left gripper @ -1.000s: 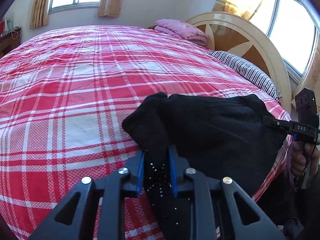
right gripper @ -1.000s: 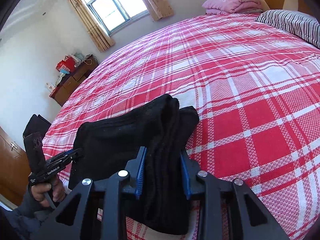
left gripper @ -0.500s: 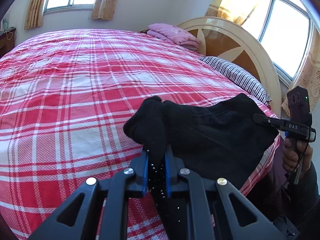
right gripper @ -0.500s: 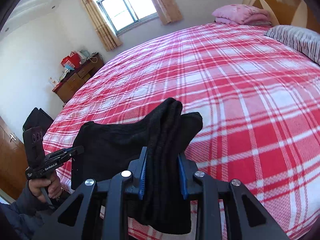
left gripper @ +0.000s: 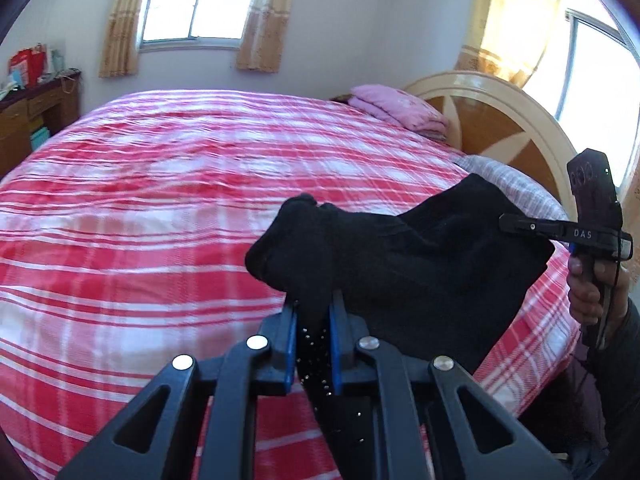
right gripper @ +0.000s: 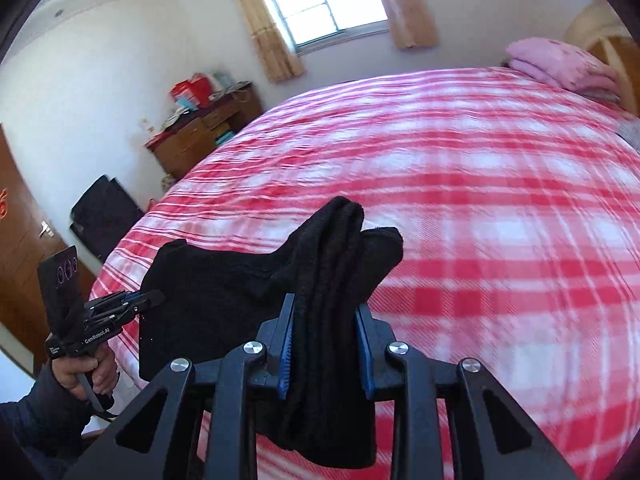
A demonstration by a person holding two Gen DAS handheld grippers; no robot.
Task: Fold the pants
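The black pants [left gripper: 408, 276] hang stretched between my two grippers above the near edge of the red plaid bed [left gripper: 160, 208]. My left gripper [left gripper: 313, 312] is shut on one bunched end of the pants. My right gripper [right gripper: 325, 316] is shut on the other bunched end [right gripper: 336, 264]. In the left wrist view the right gripper [left gripper: 520, 226] shows at the right, clamped on the cloth. In the right wrist view the left gripper [right gripper: 140, 304] shows at the left, clamped on the cloth. The lower part of the pants hangs out of sight.
A folded pink blanket [left gripper: 396, 108] and a striped pillow [left gripper: 516, 188] lie by the wooden headboard [left gripper: 500, 120]. A wooden dresser [right gripper: 200, 136] with clutter stands by the far wall. A dark bag [right gripper: 106, 216] and a door [right gripper: 16, 248] are left of the bed.
Both grippers have risen and tilted up with the pants, so more of the walls and windows shows. The left jaws have closed tighter on the cloth. The views are motion-blurred now.
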